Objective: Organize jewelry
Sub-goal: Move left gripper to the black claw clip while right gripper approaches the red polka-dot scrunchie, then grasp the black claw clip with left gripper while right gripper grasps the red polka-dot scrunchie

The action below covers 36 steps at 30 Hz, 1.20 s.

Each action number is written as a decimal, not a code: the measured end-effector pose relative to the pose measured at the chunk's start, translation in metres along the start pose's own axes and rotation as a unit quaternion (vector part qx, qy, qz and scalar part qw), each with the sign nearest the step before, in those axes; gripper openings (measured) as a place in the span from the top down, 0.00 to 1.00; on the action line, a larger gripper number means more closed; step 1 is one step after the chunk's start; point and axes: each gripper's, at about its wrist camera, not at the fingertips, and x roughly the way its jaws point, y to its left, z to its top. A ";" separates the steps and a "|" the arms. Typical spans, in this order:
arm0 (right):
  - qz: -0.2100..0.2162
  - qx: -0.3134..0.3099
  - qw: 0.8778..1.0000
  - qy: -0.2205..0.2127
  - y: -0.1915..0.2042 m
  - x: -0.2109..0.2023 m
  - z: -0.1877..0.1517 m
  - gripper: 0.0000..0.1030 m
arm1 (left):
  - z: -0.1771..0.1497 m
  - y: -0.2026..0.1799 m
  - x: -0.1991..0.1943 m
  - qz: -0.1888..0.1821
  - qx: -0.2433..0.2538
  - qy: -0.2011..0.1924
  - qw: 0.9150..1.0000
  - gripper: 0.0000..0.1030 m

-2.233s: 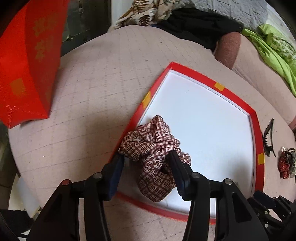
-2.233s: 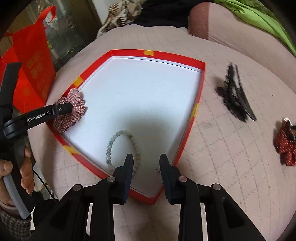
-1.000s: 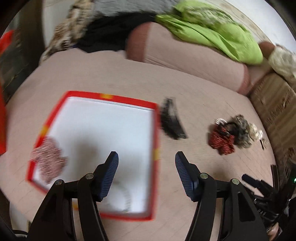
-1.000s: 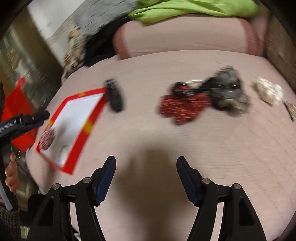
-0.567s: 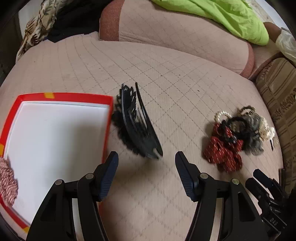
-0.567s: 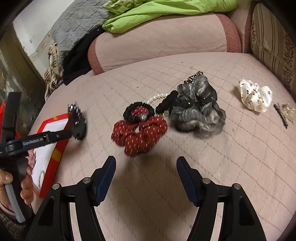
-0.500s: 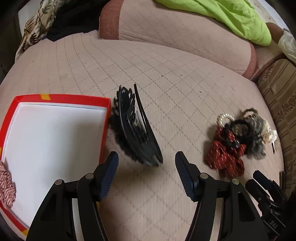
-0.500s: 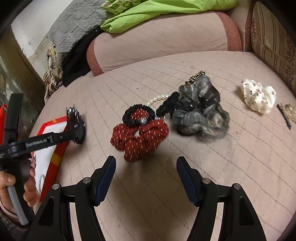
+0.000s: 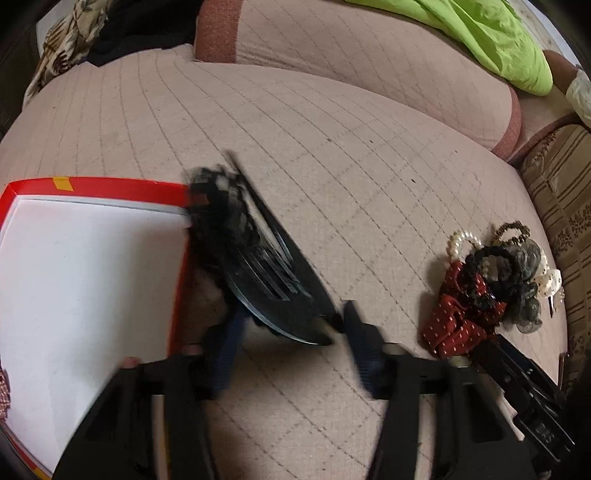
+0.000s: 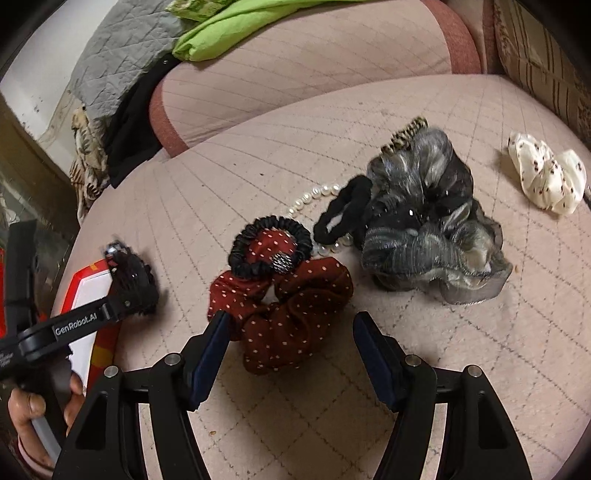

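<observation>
- The pink quilted sofa seat [image 10: 424, 332] carries everything; a bolster [image 10: 295, 66] runs along its back with a lime-green cloth [image 10: 229, 26] and a grey quilt [image 10: 122, 48] draped over it.
- The red-rimmed tray [image 9: 110, 182] with a white floor lies on the seat to the left; a checked scrunchie [image 9: 3, 387] shows just at its lower left edge.
- The left gripper [image 9: 291, 347] has its jaws wide apart and holds nothing; they sit on either side of the near tip of the black hair claw [image 9: 266, 273], which lies on the seat just beside the tray's right rim. The picture is blurred here, so I cannot tell whether a pad touches the claw.
- The right gripper [image 10: 291, 354] has its jaws wide apart and empty, straddling the near part of the red dotted scrunchie [image 10: 291, 306] without closing on it.
- A grey sheer scrunchie [image 10: 424, 225] lies just right of the red one, touching a black hair tie [image 10: 343, 214].
- A cream dotted scrunchie [image 10: 546, 177] lies well apart at the far right.
- A thin black scrunchie [image 10: 269, 243] rests on top of the red one.
- A pearl bracelet [image 10: 317, 194] lies partly under the black tie.
</observation>
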 end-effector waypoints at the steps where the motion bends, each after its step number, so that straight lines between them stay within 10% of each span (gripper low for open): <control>1: 0.001 0.002 1.000 0.004 -0.001 0.001 0.000 0.62 | -0.001 -0.001 -0.002 0.002 0.001 -0.003 1.000 0.66; 5: 0.023 0.011 1.000 0.017 -0.002 -0.004 -0.005 0.87 | -0.008 -0.010 -0.014 -0.007 0.009 -0.009 1.000 0.70; 11: 0.043 -0.003 0.999 0.025 0.005 -0.031 -0.028 0.89 | -0.034 -0.018 -0.050 -0.033 0.014 -0.014 0.999 0.78; 13: 0.051 -0.009 0.998 0.030 0.007 -0.041 -0.037 0.89 | -0.045 -0.020 -0.063 -0.046 0.017 -0.011 0.999 0.95; 23: 0.159 -0.010 0.987 0.029 0.008 -0.100 -0.073 0.89 | -0.079 -0.009 -0.110 -0.057 0.026 -0.033 0.997 0.98; 29: -0.008 -0.021 0.999 0.033 -0.019 -0.095 -0.075 0.86 | -0.079 0.004 -0.110 -0.048 0.008 -0.038 0.998 0.78; 36: 0.005 0.008 1.000 0.015 -0.043 -0.101 -0.072 0.50 | -0.069 0.006 -0.093 -0.039 0.005 -0.033 0.999 0.61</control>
